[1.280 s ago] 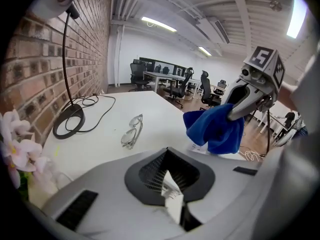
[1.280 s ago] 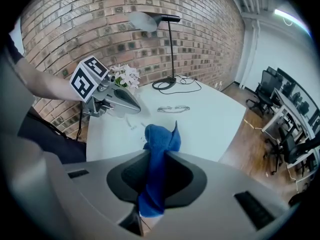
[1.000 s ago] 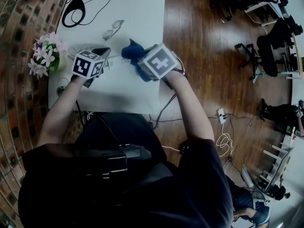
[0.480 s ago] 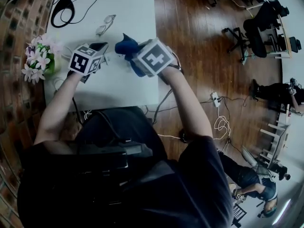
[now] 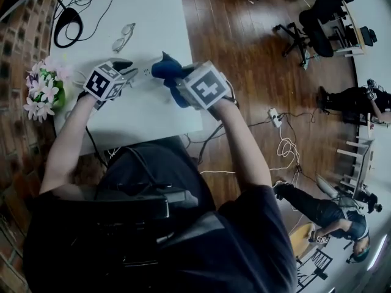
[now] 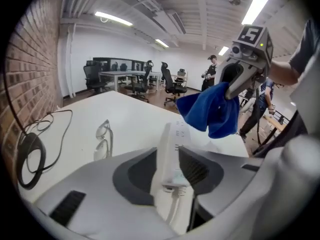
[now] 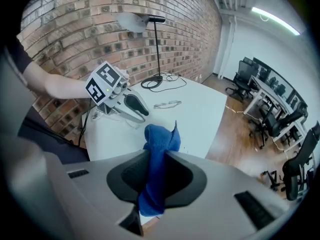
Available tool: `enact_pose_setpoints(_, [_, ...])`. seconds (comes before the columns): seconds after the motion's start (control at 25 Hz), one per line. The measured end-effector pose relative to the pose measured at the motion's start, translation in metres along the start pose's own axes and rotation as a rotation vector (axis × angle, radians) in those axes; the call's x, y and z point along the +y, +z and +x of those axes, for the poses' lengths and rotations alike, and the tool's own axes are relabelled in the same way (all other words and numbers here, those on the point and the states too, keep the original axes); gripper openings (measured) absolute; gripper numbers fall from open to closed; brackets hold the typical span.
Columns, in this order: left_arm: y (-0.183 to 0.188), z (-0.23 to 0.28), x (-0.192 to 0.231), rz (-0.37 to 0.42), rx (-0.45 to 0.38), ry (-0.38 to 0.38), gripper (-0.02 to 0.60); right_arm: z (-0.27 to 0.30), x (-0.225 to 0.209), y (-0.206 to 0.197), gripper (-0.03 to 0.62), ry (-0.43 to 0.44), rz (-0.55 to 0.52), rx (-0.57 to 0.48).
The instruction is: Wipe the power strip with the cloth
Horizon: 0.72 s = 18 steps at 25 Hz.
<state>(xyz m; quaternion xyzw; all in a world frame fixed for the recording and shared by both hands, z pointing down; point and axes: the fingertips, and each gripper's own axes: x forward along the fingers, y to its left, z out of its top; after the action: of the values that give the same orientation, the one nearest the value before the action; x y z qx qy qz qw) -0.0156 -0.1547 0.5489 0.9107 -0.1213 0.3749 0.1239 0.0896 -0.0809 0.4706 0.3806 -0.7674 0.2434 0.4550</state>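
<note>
White table [image 5: 156, 17] setup: left claw [image 5: 129, 73] has just been spreading its jaws, strip [image 6: 172, 149] looking loose between them, right claw [image 6: 232, 86] pinching the cloth [image 7: 159, 144] by the strip's far end, so next I'd guess left clamps down, then right wipes.

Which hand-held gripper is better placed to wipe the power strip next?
Right. The right hand-held gripper is shut on the blue cloth, close to the power strip. The left hand-held gripper has no cloth; its jaws have just been opening around the power strip.
</note>
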Motion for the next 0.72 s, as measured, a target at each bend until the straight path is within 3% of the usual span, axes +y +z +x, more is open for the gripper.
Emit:
enact_pose_setpoints(0.12, [-0.013,0.015,-0.016,0.066,0.089,-0.090,0.316,-0.004,-0.006,-0.020,0.063,-0.011,0.055,-0.005])
enact_pose_setpoints(0.24, [-0.020,0.034,-0.020,0.131,0.152,-0.101,0.333,-0.008,-0.013,-0.035,0.063,-0.021,0.104,-0.031])
enact_pose_setpoints(0.52, [-0.034,0.062,-0.030,0.172,0.314,-0.086,0.352,-0.013,-0.034,-0.067,0.063,0.004,0.149,-0.061])
enact_pose_setpoints(0.72, [-0.027,0.062,-0.037,0.182,0.326,-0.058,0.347,-0.012,-0.044,-0.076,0.063,0.052,0.164,-0.091])
